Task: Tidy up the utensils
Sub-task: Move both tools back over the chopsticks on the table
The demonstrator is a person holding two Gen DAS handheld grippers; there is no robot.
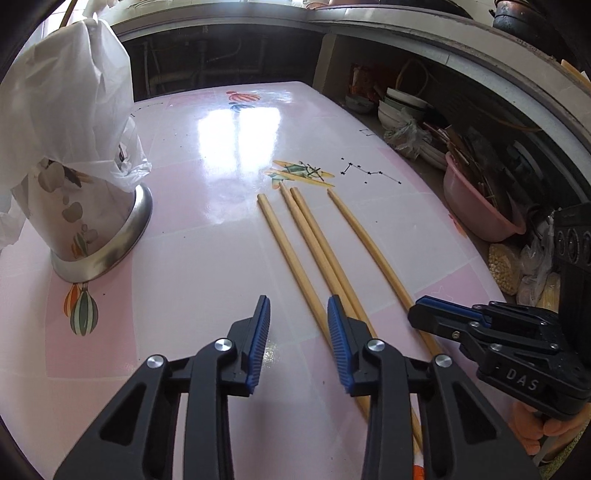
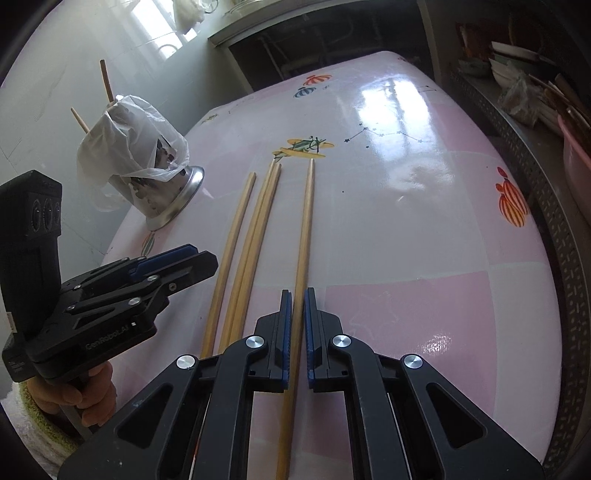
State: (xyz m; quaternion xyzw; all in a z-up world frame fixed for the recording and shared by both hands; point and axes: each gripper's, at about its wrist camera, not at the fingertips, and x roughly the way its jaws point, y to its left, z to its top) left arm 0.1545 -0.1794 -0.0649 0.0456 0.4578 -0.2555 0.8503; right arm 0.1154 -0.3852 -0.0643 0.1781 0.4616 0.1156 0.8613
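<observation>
Pickup step. 4 chopsticks [image 2: 255, 236] lie on the table [image 2: 424, 229]. My right gripper [image 2: 298, 325] pinches the rightmost chopstick [image 2: 306, 221]; left gripper [image 1: 298, 332] jaws spread, empty, over the leftmost. Next, I judge: lift, carry to the bagged holder [image 2: 162, 184].

Four chopsticks [image 2: 258, 236] lie side by side on the table [image 2: 424, 229]; the holder [image 2: 162, 184] stands left, apparently holding two more.

A home kitchen is seen here: a glossy pink table [image 1: 207, 258] printed with balloons, and right of the table, under a tiled counter [image 1: 424, 33], stacked bowls [image 1: 399, 107], a pink basin [image 1: 476, 206] and bagged dry goods [image 1: 506, 262] are stored.
</observation>
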